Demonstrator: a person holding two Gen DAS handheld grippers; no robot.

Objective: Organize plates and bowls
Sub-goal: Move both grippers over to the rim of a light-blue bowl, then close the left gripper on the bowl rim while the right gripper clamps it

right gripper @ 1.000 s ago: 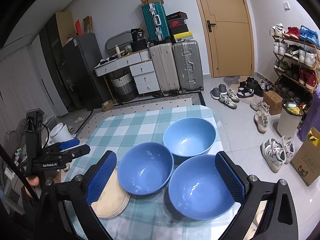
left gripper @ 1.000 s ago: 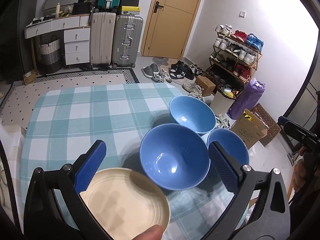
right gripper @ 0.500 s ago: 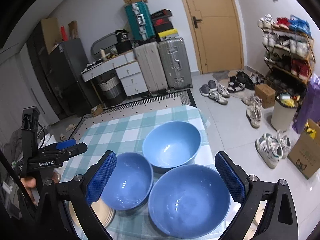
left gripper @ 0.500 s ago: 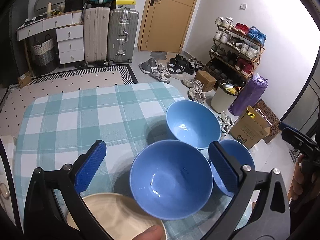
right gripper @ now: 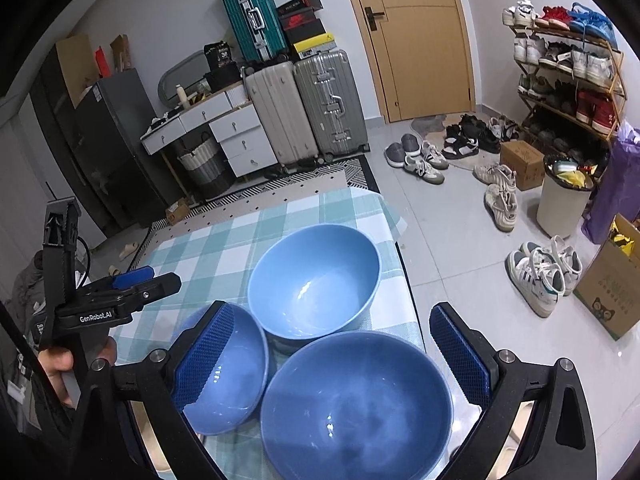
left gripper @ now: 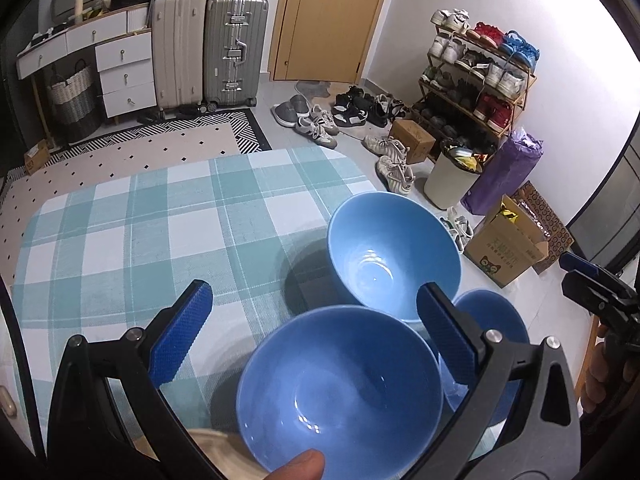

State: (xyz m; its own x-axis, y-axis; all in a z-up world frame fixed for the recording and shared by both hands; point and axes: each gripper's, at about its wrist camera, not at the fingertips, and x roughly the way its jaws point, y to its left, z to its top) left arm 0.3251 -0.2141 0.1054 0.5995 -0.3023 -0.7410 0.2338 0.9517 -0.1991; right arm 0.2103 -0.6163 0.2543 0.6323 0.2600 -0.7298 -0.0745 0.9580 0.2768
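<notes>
Three blue bowls stand close together on a table with a teal checked cloth [left gripper: 140,232]. In the left wrist view the near bowl [left gripper: 340,388] lies between the fingers of my open left gripper [left gripper: 316,332], the far bowl [left gripper: 394,248] is beyond it and the third bowl [left gripper: 496,320] is partly hidden behind the right finger. A cream plate [left gripper: 220,446] peeks out at the bottom. In the right wrist view my open right gripper [right gripper: 332,356] is above the nearest bowl [right gripper: 356,400], with the far bowl [right gripper: 314,280] ahead and the left bowl [right gripper: 228,376] partly behind the left finger. The left gripper also shows in the right wrist view [right gripper: 132,292].
The bowls are near the table's right edge [right gripper: 404,280], with tiled floor below. Shoes [right gripper: 420,156], a white bin [right gripper: 564,196], a cardboard box [left gripper: 504,248] and a shoe rack [left gripper: 476,76] line the right side. Suitcases [right gripper: 304,112] and drawers stand at the far wall.
Both grippers have moved forward and lower over the bowls. The cream plate has slid almost out of the left wrist view. Both stay open.
</notes>
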